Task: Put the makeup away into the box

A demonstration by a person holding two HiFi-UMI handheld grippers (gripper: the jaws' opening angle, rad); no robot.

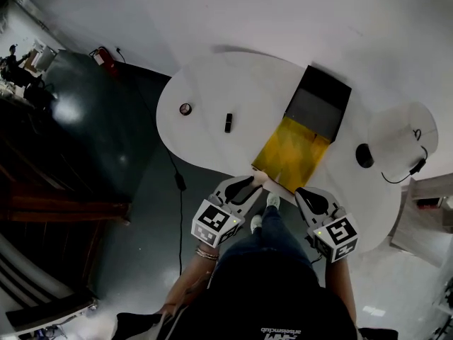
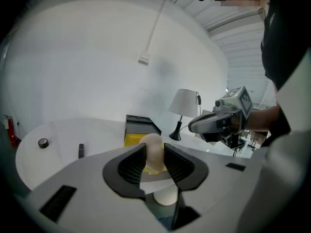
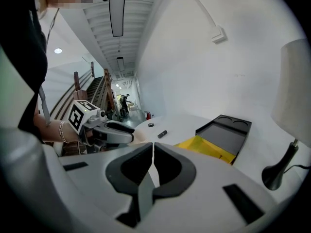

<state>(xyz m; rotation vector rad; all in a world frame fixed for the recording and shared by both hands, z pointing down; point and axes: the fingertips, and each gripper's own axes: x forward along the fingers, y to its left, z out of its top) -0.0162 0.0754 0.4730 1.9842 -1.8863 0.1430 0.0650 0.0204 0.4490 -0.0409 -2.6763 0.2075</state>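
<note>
A beige makeup sponge (image 2: pixel 154 145) is pinched between the jaws of the left hand-held gripper (image 1: pixel 257 180), just beside the near corner of the yellow box (image 1: pixel 289 153). The box's black lid (image 1: pixel 320 103) is laid open on the white tabletop (image 1: pixel 205 144). The right hand-held gripper (image 3: pixel 153 147) is pressed together, with nothing between its jaws. A dark tube (image 1: pixel 228 122) and a small round pot (image 1: pixel 185 109) are seen on the tabletop, well apart from the box.

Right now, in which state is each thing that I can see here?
left gripper: shut on the makeup sponge
makeup sponge: gripped between the left jaws, outside the box
right gripper: shut, empty
box: open, lid folded back
black tube: lying on the table, outside the box
small round container: on the table, outside the box
desk lamp: upright
</note>
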